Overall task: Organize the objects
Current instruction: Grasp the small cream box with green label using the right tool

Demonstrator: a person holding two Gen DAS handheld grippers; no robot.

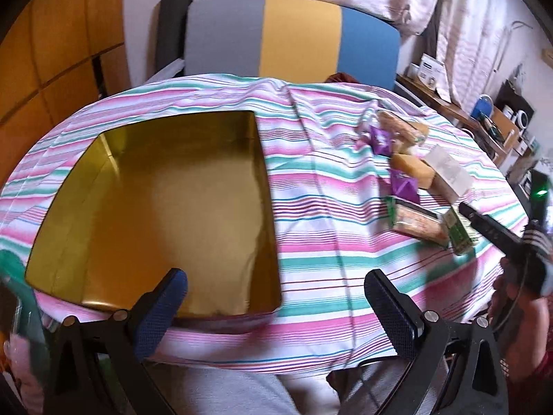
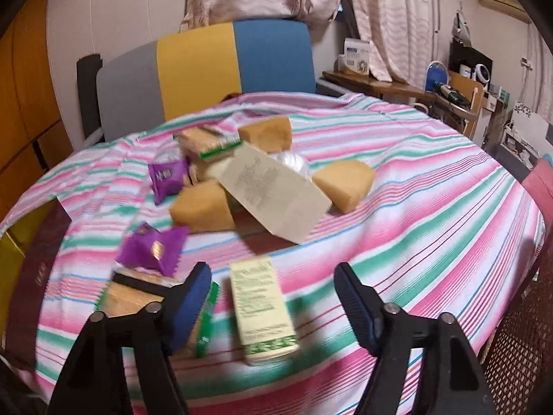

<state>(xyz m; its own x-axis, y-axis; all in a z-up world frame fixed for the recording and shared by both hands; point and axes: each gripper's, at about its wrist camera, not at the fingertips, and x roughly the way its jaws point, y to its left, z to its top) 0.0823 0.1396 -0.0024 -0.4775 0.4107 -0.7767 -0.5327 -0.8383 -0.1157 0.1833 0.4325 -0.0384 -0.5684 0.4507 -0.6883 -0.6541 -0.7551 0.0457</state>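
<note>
While my left gripper (image 1: 276, 307) hangs with jaws spread and bare at the bottom of its view, the gold tin (image 1: 86, 228) sits vacant at left on the striped bench (image 1: 328, 214). Through the right wrist, my right gripper (image 2: 273, 297) gapes around the cream-and-green box (image 2: 262, 307), low centre; I judge closing on it comes next.

We see bare striped table (image 1: 321, 207) between the gold tin (image 1: 166, 207) and the snack pile (image 2: 242, 180), which crowds the far edge.
</note>
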